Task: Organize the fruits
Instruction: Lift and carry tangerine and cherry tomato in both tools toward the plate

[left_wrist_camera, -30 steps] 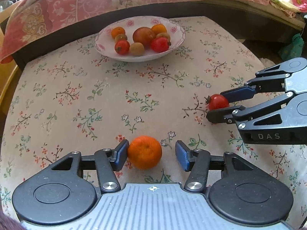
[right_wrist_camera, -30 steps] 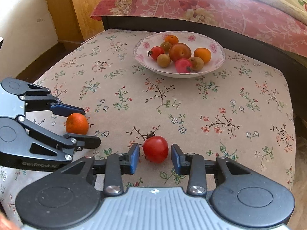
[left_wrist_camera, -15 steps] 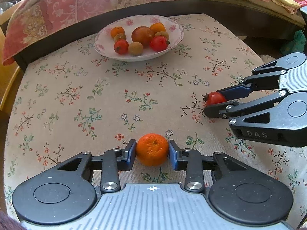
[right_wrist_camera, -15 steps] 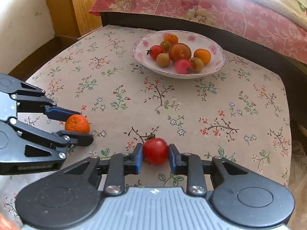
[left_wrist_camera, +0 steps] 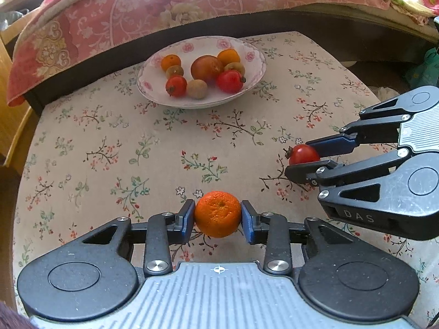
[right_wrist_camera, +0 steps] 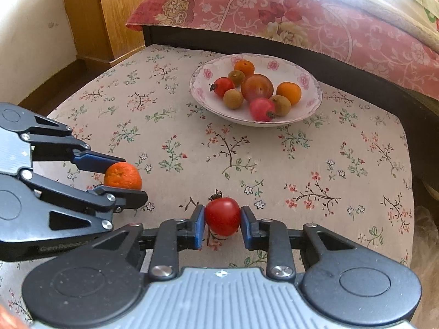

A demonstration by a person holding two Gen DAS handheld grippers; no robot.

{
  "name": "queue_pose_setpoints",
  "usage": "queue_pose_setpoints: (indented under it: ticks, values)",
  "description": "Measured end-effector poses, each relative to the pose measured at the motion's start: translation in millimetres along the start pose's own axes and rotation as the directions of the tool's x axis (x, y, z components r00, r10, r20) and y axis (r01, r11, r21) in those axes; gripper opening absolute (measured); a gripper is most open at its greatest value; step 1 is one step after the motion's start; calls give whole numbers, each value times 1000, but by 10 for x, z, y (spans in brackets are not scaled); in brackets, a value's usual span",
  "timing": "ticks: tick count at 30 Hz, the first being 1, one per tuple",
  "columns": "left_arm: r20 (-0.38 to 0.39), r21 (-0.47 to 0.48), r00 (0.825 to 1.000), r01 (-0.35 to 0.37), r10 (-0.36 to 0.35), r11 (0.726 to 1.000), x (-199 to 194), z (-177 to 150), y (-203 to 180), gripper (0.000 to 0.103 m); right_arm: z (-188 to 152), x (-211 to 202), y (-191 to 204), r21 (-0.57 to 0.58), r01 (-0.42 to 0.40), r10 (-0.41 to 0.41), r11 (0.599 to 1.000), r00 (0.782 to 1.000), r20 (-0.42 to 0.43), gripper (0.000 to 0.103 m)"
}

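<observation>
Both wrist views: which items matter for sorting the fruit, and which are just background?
Job:
- orange in left gripper
- tomato in right gripper
- bowl of fruit

Background:
- floral tablecloth
- pink bedspread
- wooden cabinet

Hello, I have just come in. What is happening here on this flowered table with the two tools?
A person holds a two-finger gripper in each hand and is sorting fruit. The left gripper is shut on a small orange mandarin, and the right gripper is shut on a red tomato. Both fruits are low over the flowered tablecloth; whether they are lifted off it cannot be told. Farther back, a floral bowl already holds several fruits, so these two probably go there next.
</observation>
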State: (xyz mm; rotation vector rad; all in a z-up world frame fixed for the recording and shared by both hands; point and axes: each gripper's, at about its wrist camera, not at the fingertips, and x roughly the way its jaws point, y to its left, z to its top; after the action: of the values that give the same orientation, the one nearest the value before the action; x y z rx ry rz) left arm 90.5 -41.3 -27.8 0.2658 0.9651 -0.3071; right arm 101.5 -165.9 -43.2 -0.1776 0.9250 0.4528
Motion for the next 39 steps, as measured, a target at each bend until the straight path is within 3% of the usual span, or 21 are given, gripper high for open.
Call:
queue_pose_setpoints:
  ticks: [39]
  values:
    - [70,19,993,-99,98,995,-2,243,21,43,230,27,-20,22,41,-42,999,997,62,31]
